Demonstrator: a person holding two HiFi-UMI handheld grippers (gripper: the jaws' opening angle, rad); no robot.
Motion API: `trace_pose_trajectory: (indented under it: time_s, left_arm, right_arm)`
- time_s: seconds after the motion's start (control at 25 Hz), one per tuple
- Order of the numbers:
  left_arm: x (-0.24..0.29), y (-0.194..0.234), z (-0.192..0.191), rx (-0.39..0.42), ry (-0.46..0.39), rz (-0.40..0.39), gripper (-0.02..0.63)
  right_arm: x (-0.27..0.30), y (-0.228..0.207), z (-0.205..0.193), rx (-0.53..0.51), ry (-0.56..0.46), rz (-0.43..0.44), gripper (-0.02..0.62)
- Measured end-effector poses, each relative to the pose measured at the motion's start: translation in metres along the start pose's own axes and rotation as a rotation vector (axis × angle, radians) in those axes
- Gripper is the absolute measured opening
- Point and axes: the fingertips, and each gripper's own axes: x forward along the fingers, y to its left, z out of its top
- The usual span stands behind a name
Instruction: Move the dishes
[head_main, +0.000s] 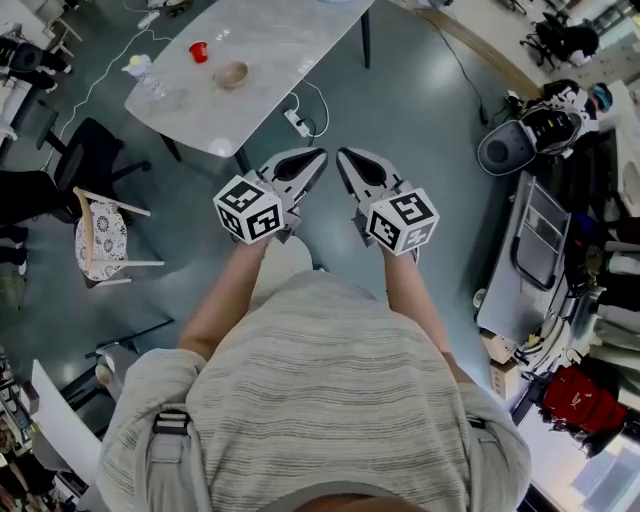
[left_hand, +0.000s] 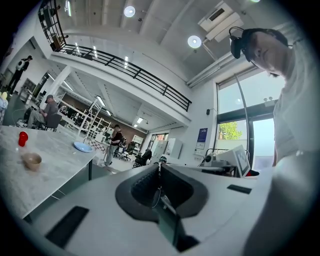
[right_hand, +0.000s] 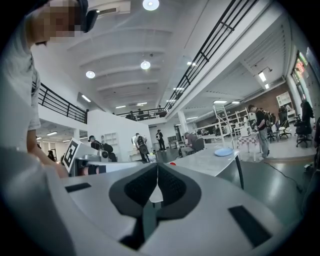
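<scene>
Two grippers are held level and side by side in front of a standing person. The left gripper (head_main: 316, 158) and the right gripper (head_main: 345, 158) are each shown with jaws pressed together and nothing caught between them, over grey floor (head_main: 420, 120).

The table (head_main: 290, 50) lies ahead and to the left of both, well apart from them. Its near corner is turned toward the left gripper, which is judged the nearer of the two. In the head view the table's long axis is seen running away up and to the right.

Three dishes are counted on it:
- One tan bowl (head_main: 231, 75) is set near the table's near end.
- One red cup (head_main: 199, 51) is set just beyond the bowl, toward the table's left edge.
- One blue plate (left_hand: 82, 146) is picked out at the table's far end in the left gripper view.

What looks like one clear bottle (head_main: 143, 72) is also seen by the table's left corner. No dish is touched or held, so the task is judged barely begun. An approach forward and leftward to the table is called for before any grasp can be made.
</scene>
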Motion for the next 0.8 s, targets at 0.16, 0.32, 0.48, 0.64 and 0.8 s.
trace_pose_trajectory:
  time_s: [0.16,0.32,0.48,0.64,0.8]
  left_arm:
    - [0.012,-0.004,0.002,0.006,-0.002,-0.02,0.028]
    - [0.019,0.005,0.002,0.004,0.002,-0.024,0.028]
    - [0.031,0.019,0.002,-0.013,0.004,-0.029,0.028]
    - [0.058,0.036,0.008,-0.012,0.002,-0.047,0.028]
    - [0.08,0.068,0.014,-0.018,0.005,-0.045,0.028]
  right_arm:
    - [-0.007,-0.013,0.002,0.006,-0.001,-0.019,0.018]
    - [0.002,-0.025,0.006,0.009,-0.006,-0.029,0.018]
    - [0.011,-0.036,0.01,-0.006,0.001,-0.03,0.018]
    - [0.025,-0.058,0.016,-0.016,0.008,-0.029,0.018]
    - [0.052,-0.088,0.017,-0.011,0.019,-0.031,0.018]
